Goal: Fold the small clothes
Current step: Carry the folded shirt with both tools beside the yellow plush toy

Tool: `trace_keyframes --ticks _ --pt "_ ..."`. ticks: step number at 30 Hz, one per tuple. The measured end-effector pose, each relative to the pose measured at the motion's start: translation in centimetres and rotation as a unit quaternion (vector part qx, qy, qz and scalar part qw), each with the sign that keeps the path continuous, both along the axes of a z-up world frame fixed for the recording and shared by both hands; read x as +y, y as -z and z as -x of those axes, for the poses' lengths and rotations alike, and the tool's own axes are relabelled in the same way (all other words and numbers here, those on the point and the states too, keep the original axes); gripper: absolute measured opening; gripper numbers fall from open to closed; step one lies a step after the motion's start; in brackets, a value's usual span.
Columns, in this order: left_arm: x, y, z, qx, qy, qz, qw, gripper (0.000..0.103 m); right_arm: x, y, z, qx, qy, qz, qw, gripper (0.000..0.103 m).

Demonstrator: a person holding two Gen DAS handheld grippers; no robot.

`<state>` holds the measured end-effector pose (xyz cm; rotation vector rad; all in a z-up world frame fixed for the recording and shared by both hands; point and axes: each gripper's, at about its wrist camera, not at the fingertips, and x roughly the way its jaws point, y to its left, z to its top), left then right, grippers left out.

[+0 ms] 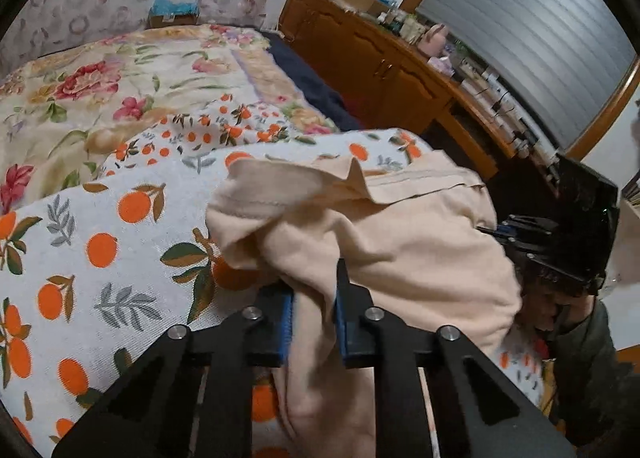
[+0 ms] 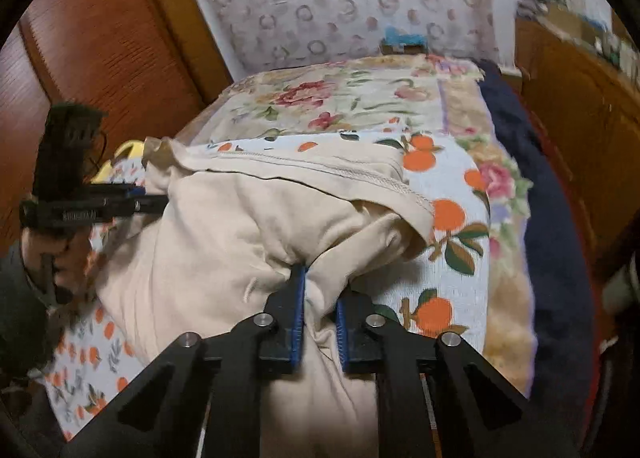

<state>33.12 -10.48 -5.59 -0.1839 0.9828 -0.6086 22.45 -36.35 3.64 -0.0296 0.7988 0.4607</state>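
**Both claws pinch the peach garment above the orange-print sheet**

Bedroom walls with ring-patterned paper rise behind a bed spread with a white cotton sheet printed with oranges and leaves (image 1: 100, 242), and a floral quilt (image 1: 100, 90) lies farther back.

On the left side, the left claw (image 1: 314, 318) is closed nearly to touching on a bunched fold of the pale peach knit garment (image 1: 400, 250); the cloth runs between the blue pads and hangs below them. From this claw the garment extends forward and to the right, its stitched hem (image 1: 420, 182) lying across the far side.

On the right side, the right claw (image 2: 320, 318) is likewise narrowed on a gathered pinch of the same garment (image 2: 224, 226), which spreads forward and to the left of it. The hem runs left to right between the two grips, so the long axis appears to lie across the bed, each claw at one end.

My reading is that the coming move turns on carrying the held near edge forward to the hem; neither claw looks clearly nearer to it.

Hidden: the garment's lower part drops out of both views, its type cannot be told, and motion blur softens the edges.
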Motion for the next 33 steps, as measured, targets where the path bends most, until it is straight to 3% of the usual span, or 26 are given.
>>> trace_keyframes --ticks 6,14,20,29,33 --pt "2.4 -5.1 4.2 -0.063 -0.013 0.034 0.9973 0.017 0.2 -3.4 1.4 -0.074 -0.005 -0.016 0.997 0.008" --pt "10.3 -9.4 9.2 -0.129 -0.088 0.036 0.9872 0.016 6.7 -6.9 0.8 -0.136 -0.066 -0.012 0.988 0.007" --pt "17.5 -9.9 12.5 -0.153 -0.167 0.026 0.9736 0.016 14.2 -7.9 -1.6 -0.162 -0.131 -0.01 0.978 0.007" --pt "26.3 -8.6 17.8 -0.18 -0.276 0.032 0.9437 0.016 26.8 -8.8 -8.2 -0.195 -0.221 0.013 0.955 0.007" --pt "29.5 -6.6 19.4 -0.175 -0.321 0.035 0.9302 0.016 30.7 -8.9 -10.7 -0.204 -0.257 0.024 0.944 0.007"
